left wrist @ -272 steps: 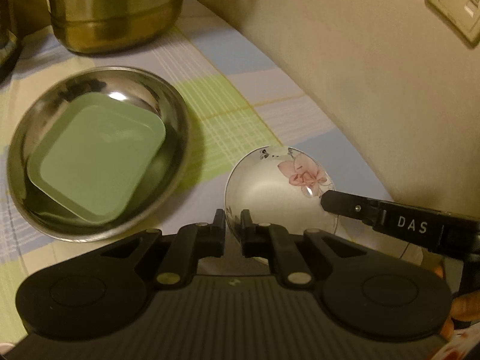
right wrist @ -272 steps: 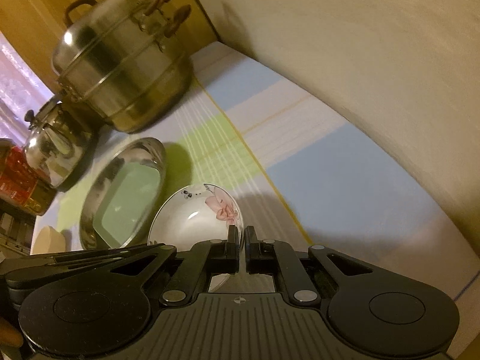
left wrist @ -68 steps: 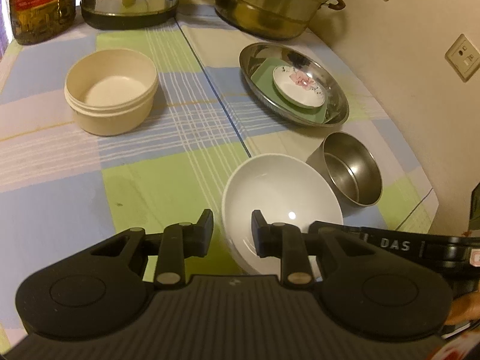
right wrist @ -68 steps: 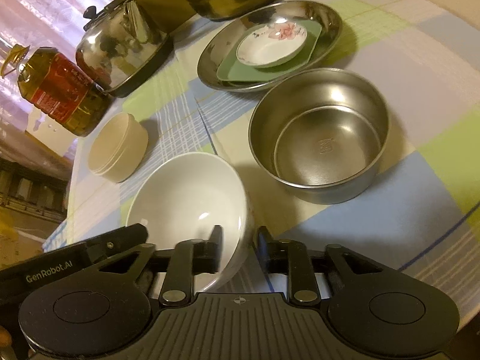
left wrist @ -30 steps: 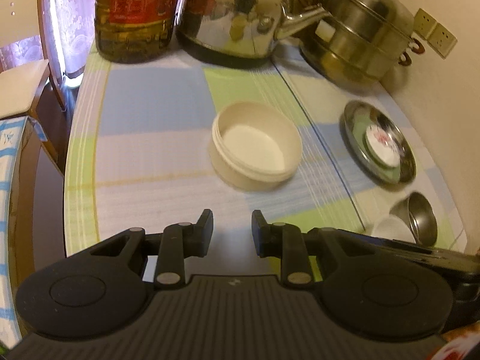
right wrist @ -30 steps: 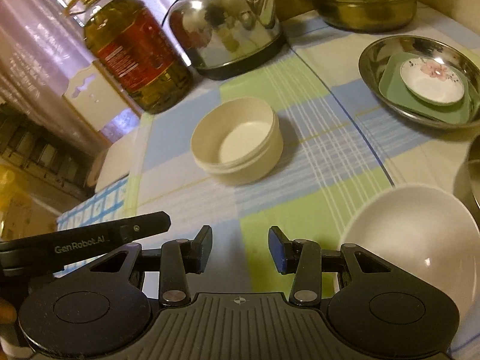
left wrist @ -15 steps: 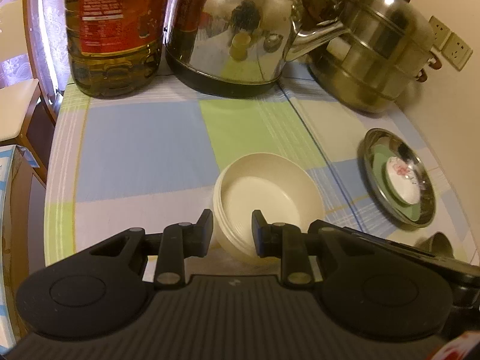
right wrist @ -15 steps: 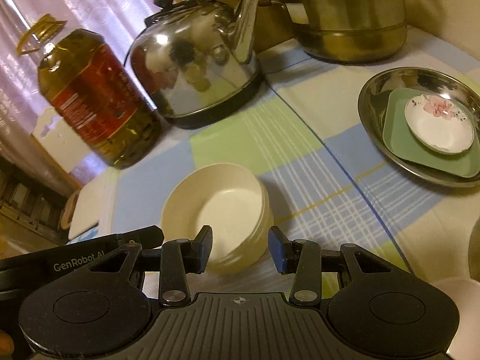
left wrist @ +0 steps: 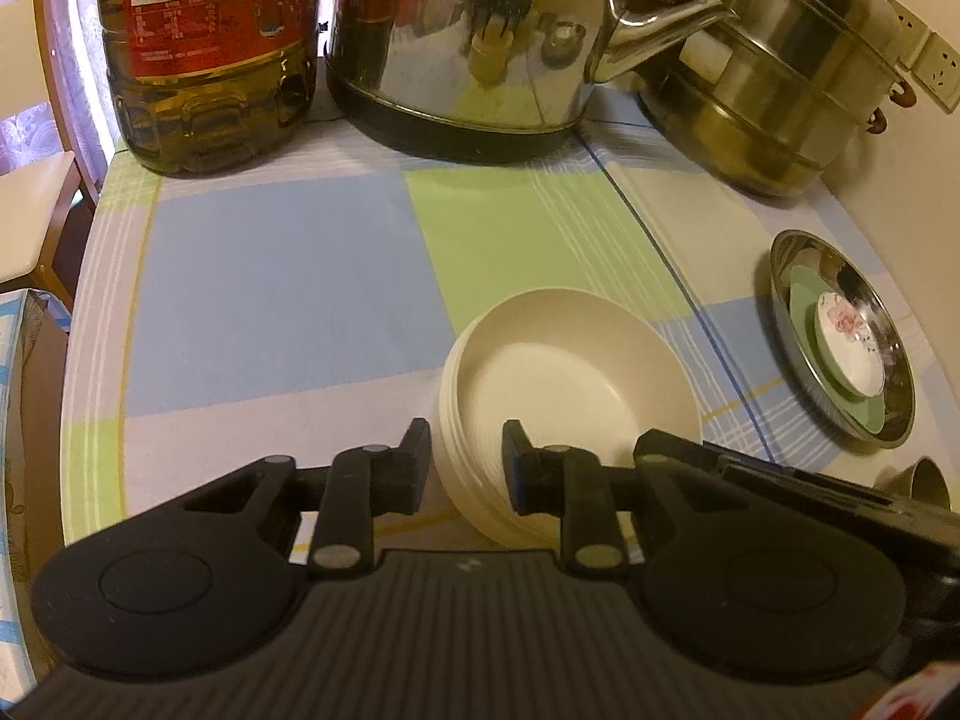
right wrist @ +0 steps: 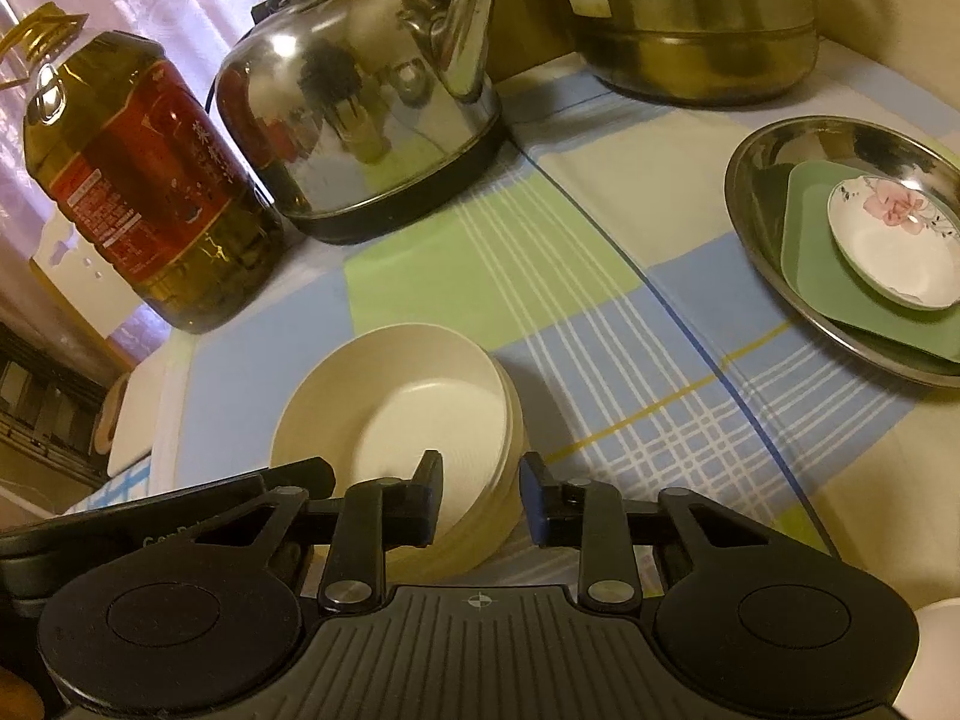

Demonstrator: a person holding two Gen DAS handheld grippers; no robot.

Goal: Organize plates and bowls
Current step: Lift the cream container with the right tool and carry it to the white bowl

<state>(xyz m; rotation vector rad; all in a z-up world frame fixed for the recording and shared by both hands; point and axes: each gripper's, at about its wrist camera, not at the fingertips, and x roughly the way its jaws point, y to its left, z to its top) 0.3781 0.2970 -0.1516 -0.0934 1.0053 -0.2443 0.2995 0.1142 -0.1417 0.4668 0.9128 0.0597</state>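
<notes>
the cream bowl is round, matte and pale, with fine ridges ringing its outer wall and nothing inside it. it sits upright on the checked tablecloth, in front of the kettle.

the left gripper straddles the bowl's near-left rim, one finger outside the wall and one inside. its jaws are closing with the rim between them, though a gap shows on the outer side and the pads do not press yet. the right gripper straddles the near-right rim the same way, one finger inside and one outside. its jaws are closing too, and a gap shows there as well.

well off to the right lies one steel dish holding one green square plate, and one small flowered saucer lies on that. one steel cup shows at the edge of the left view, and a sliver of one white bowl at the corner of the right view.

behind stand one kettle, one oil bottle and one stacked steamer pot.
</notes>
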